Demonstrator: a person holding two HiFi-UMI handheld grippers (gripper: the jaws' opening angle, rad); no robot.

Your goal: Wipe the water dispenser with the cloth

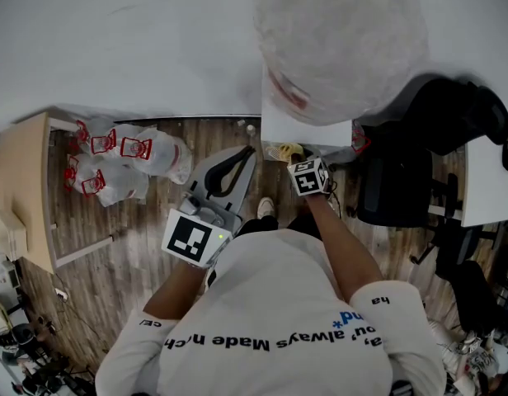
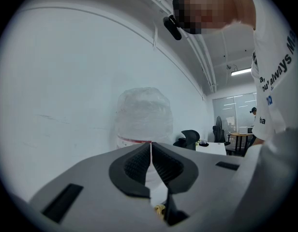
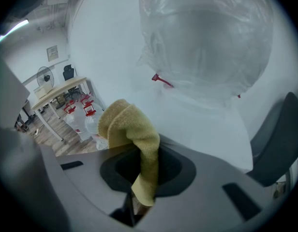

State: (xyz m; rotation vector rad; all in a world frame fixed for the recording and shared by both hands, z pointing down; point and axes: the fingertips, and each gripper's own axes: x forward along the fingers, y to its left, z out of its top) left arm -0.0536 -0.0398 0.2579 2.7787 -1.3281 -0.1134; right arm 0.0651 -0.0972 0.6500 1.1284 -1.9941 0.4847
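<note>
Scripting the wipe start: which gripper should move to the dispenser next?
Right, probably. The right gripper is shut on the yellow cloth and sits beside the water dispenser. The left gripper is shut on nothing, farther back.

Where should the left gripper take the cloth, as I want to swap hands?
Probably on the bunched fold of the cloth that stands free beyond the right gripper, coming from the left, where it leans. Its tail is pinched between those jaws. The left gripper is shut and must open first.
</note>
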